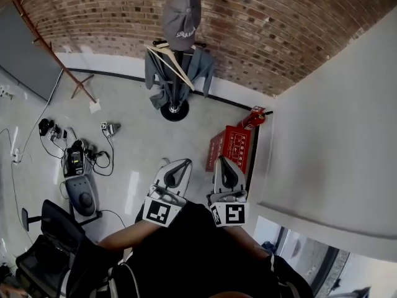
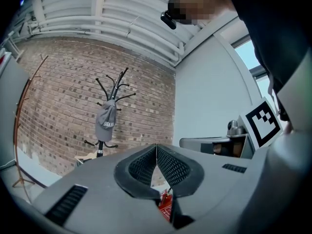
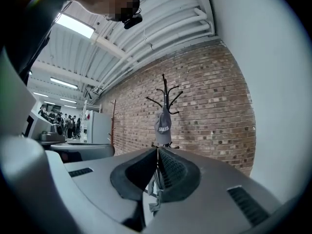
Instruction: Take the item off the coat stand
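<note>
Left tool [image 1: 178,166] and right tool [image 1: 226,164], both closed and empty, point toward the coat stand [image 1: 174,110] well ahead, where the grey cap [image 1: 182,10] hangs untouched, so the removal is not yet begun.

In the head view, the top of the black metal coat stand [image 1: 175,110] is cut off by the upper edge.

Grey cap [image 1: 182,16], red-brown brick wall [image 1: 267,36].
</note>
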The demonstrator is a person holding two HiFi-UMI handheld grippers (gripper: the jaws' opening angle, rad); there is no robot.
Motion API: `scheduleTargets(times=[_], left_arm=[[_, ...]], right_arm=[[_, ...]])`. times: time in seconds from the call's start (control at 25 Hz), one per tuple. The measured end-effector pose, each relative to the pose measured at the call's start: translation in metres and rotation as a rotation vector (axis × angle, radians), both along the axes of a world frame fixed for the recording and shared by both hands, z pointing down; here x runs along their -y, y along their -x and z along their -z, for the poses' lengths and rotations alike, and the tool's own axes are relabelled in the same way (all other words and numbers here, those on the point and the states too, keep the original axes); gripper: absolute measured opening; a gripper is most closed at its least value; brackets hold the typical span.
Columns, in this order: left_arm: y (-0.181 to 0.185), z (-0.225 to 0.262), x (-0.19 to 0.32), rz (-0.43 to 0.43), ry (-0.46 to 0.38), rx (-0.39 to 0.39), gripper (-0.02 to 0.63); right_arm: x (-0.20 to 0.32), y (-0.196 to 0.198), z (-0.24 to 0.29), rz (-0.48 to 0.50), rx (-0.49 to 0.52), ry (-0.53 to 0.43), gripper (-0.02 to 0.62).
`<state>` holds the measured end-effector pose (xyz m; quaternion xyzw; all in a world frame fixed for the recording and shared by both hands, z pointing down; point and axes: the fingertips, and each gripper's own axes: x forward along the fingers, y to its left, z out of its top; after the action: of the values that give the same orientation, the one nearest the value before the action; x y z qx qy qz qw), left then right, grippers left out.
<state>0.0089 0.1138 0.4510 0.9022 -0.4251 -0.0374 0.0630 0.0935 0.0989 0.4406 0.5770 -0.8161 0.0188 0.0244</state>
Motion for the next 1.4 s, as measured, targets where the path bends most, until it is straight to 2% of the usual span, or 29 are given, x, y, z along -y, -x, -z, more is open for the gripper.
scheduleTargets(times=[0.32,0.64,0.8,0.88,0.96,1.0,1.2,1.4], left_arm=[[0.025,0.021,0.077,0.005,-0.041,-0.052,0.020],[0.049,0.026,0.140,-0.004,-0.048,-0.041,0.018],[0.059,0.029,0.168,-0.006,-0.049,-0.062,0.018],[0.063,0.031,0.181,-0.003,-0.063,-0.042,0.018],[0.063,0.034,0.195,-0.002,-0.115,0.006,0.018],[0.063,0.035,0.201,0.003,-0.126,0.015,0.018],[0.057,0.028,0.225,0.060,-0.071,-0.012,0.018],[0.053,0.038,0.252,0.115,-0.088,-0.015,0.020]], right_arm=[[0.073,0.036,0.022,0.024,-0.030,-0.023,0.018],[0.140,0.056,0.035,-0.006,-0.025,-0.056,0.018],[0.167,0.067,0.035,-0.010,-0.019,-0.058,0.018],[0.179,0.074,0.035,-0.007,-0.002,-0.046,0.018],[0.191,0.078,0.036,-0.001,0.007,-0.035,0.018],[0.195,0.079,0.037,0.003,0.004,-0.031,0.018],[0.212,0.069,0.034,0.034,-0.013,-0.031,0.018],[0.244,0.062,0.039,0.080,0.008,-0.040,0.018]])
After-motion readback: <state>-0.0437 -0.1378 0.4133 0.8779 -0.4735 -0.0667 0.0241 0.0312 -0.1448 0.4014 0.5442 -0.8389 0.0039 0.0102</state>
